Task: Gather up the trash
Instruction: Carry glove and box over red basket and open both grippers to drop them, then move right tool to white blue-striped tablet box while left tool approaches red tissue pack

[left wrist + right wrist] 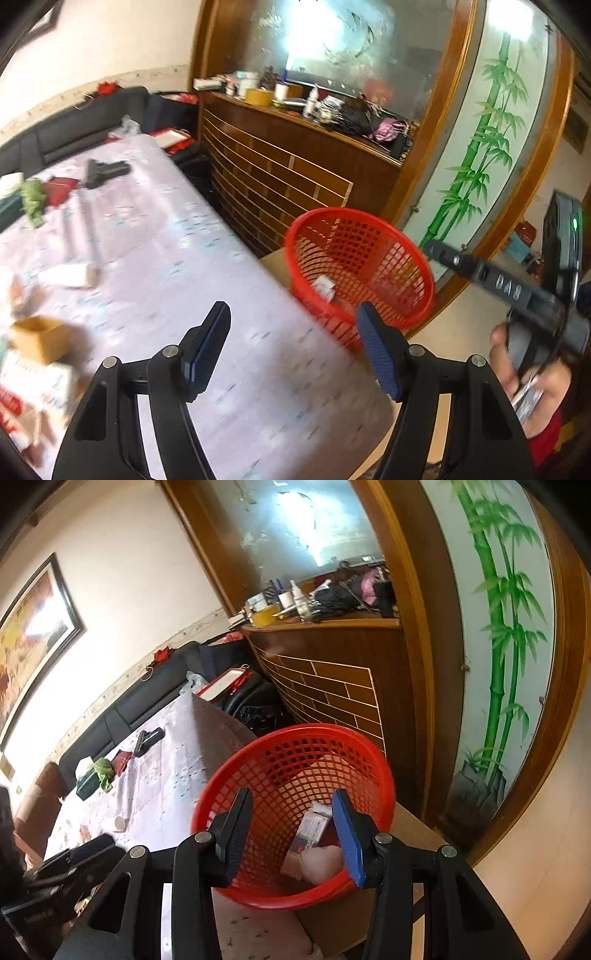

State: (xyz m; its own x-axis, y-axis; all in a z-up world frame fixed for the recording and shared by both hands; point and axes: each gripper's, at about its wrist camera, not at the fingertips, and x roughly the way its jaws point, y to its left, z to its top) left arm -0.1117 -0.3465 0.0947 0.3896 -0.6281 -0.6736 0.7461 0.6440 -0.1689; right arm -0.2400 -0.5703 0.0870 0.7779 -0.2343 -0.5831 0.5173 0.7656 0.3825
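Both tools gape empty: right tool [291, 834] above the red basket [236, 797], left tool [295, 347] over the counter [177, 236]. Only the right view shows what looks like a small box [312, 829] inside.

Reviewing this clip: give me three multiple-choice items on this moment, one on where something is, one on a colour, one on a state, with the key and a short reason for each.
1. Where does the basket stand?
A. on the tablecloth
B. past the table's end, beside the wooden cabinet
C. on the sofa

2. What colour is the basket?
A. red
B. green
C. white

3. How does the right gripper stand?
A. shut on a box
B. shut on nothing
C. open, nothing between its pads

Key:
1 B, the basket sits beyond the edge of the table, next to the cabinet.
2 A, its mesh wall and rim are red in both views.
3 C, the pads stand apart over the basket, and the small box lies down inside it, untouched.
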